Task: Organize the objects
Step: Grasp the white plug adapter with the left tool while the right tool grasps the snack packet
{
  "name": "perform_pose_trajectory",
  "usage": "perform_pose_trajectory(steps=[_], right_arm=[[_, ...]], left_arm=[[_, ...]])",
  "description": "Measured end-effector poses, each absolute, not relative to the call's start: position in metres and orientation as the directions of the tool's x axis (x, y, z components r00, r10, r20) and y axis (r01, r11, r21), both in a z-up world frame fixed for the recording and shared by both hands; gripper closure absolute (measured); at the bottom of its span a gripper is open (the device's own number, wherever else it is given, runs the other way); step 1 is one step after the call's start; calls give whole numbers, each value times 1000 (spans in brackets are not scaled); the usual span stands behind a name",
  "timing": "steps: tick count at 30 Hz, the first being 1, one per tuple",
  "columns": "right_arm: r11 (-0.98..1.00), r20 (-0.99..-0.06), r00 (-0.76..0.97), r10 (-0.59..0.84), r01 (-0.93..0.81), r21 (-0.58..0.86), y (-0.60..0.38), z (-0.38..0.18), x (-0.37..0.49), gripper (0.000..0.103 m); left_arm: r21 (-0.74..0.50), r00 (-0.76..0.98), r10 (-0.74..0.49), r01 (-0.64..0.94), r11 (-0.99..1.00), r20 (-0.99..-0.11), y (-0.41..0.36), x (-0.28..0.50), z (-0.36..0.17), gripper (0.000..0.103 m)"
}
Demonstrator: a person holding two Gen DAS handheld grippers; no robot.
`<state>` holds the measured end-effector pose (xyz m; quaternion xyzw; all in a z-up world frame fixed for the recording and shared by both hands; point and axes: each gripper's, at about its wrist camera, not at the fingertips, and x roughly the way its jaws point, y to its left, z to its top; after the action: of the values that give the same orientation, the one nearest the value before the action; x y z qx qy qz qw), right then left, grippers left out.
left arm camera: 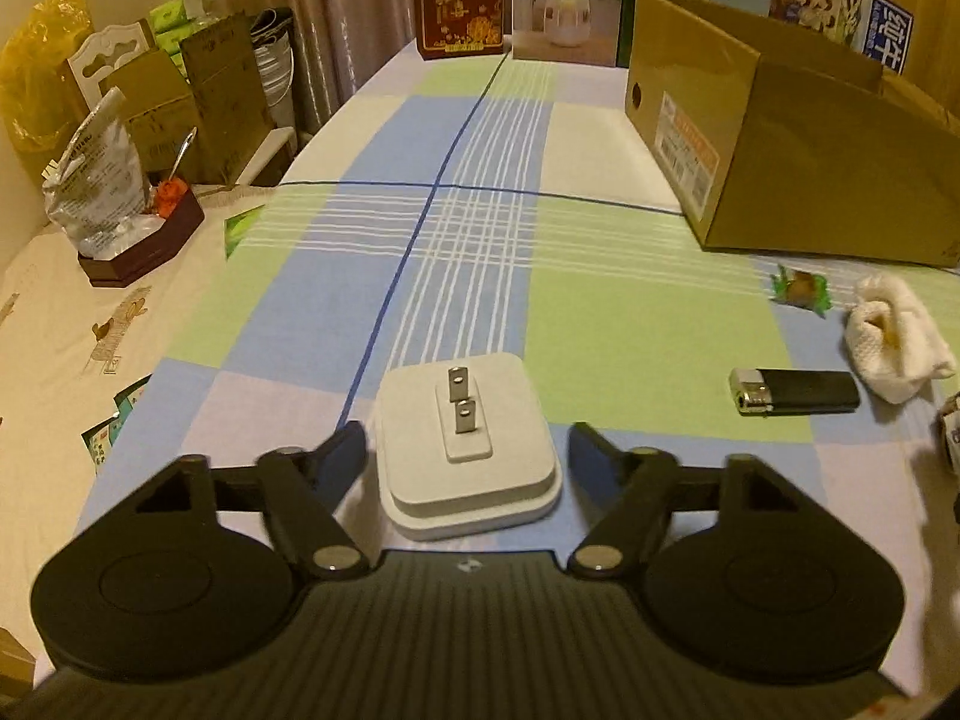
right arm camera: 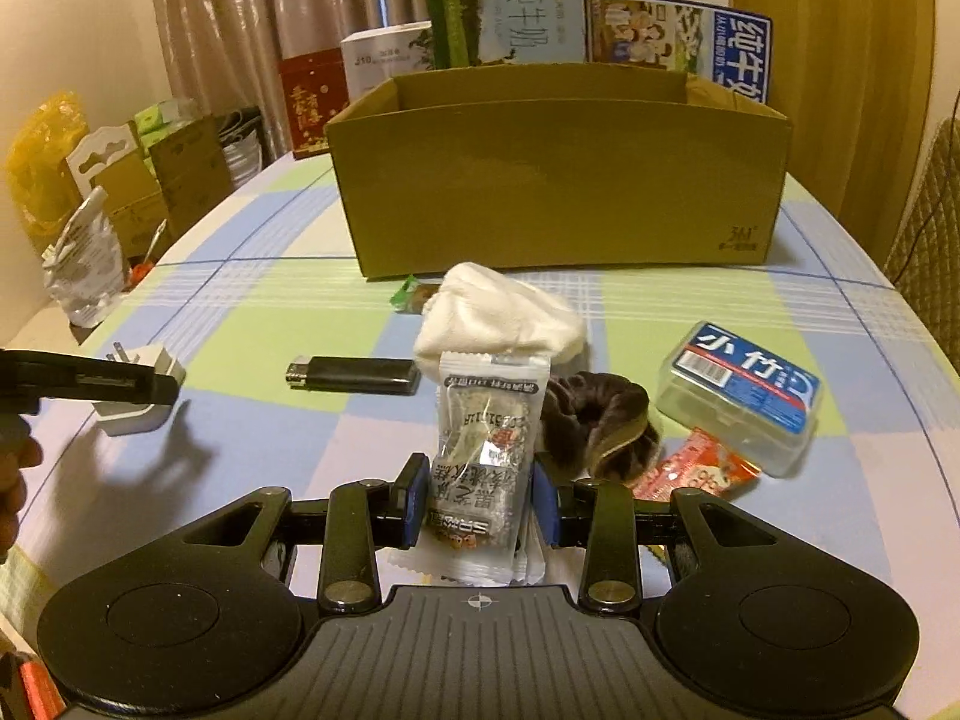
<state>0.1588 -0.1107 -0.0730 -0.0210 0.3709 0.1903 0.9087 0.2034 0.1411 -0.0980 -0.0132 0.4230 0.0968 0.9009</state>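
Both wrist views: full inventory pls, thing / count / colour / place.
cardboard box: 1, brown, open top, far side of table
plug adapter: 1, white, prongs up, between the left gripper's fingers
lighter: 1, black, table middle
cloth: 1, white, bunched, behind lighter
candy: 1, green wrapper, by the box
snack packet: 1, silver, in right gripper
scrunchie: 1, dark brown, right of packet
plastic case: 1, clear, blue label, right
red packet: 1, red, below case
tablecloth: 1, blue-green check
left gripper: 1, black, open around adapter
right gripper: 1, black, shut on packet
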Motion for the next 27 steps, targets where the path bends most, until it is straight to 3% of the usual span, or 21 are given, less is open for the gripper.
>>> perform_pose_trajectory(steps=[5,16,27], right_arm=[[928,-688,647,329,-355,109,-111,-74,162,70],[945,-695,658,289,-313,95,-130,-71,160,70],[946,-721,632,284,-306,104,-136,-78,164,69]], left_arm=[[71,620,162,-170,983,-768,133,202,-99,41],[41,625,-16,76,996,-780,51,168,-98,41],[56,632,-18,97,994,-775,33,168,-104,41]])
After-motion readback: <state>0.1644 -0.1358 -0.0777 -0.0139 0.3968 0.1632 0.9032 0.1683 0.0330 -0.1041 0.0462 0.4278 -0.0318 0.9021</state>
